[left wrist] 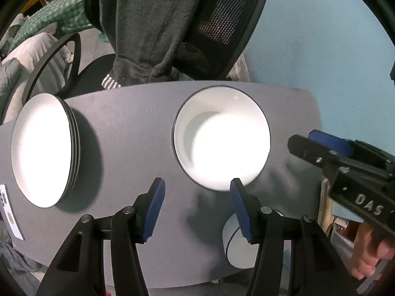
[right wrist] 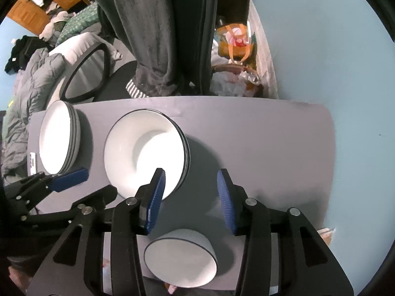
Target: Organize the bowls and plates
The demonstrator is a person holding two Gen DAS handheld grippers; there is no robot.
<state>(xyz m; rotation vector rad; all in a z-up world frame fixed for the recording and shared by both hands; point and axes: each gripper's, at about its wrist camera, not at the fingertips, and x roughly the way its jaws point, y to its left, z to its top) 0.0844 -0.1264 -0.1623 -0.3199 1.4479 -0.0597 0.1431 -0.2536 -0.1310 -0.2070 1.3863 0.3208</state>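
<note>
The counter (right wrist: 271, 143) is a grey surface against a blue wall, with a draped chair (left wrist: 197, 24) at its far side. Three groups of white, dark-rimmed crockery stand on it.

1. Stack of plates (left wrist: 44, 148), far left. Several rims show at its edge; the stack looks complete and squared.
2. Stack of bowls (left wrist: 222, 138), centre. At least two rims show in the right wrist view (right wrist: 148, 153). The nested bowls sit upright and level.
3. Single bowl (right wrist: 180, 261), near edge of the counter, well apart from the centre stack. It stands alone and upright, just below the right tongs.

Tongs:
- Left tongs (left wrist: 196, 207): spread, nothing between the pads, hanging above the bare counter between the plates and the centre bowls.
- Right tongs (right wrist: 190, 197): spread, nothing between the pads, pointing down above the near side of the centre stack.

Step in hand, as judged: a bowl appears to have been set into the centre stack and let go; both tongs are free.

Next move, as judged: take the lone near bowl. This calls for lowering one set of tongs over its rim, one pad inside and one outside the wall, pinching firmly, lifting clear, then lowering it centred into the stack so the rims nest without knocking.
</note>
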